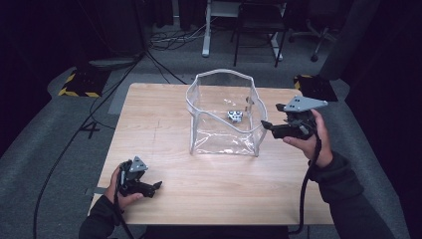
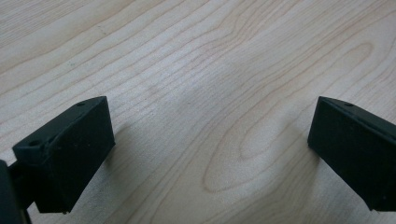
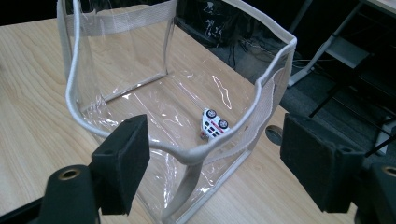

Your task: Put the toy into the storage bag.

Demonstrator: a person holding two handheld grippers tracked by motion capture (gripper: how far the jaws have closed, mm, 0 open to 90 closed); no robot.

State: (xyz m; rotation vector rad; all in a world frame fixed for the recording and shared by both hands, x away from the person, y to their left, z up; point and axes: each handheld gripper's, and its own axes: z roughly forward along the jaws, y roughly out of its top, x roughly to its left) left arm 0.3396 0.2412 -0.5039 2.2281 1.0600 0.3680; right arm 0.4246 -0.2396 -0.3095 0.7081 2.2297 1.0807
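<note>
The toy car (image 3: 214, 124) lies inside the clear bag (image 1: 225, 147); right gripper (image 1: 267, 125) stands apart, empty; left gripper (image 1: 157, 186) rests wide apart, waiting.

A pale wood worktop (image 1: 164, 124) carries a clear bag (image 1: 224, 142) standing open near its far edge, right of centre, with a toy car (image 1: 234, 116) inside.

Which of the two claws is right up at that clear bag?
The right claw, open beside the clear bag holding a toy car. The left claw rests open on the table, well away.
</note>
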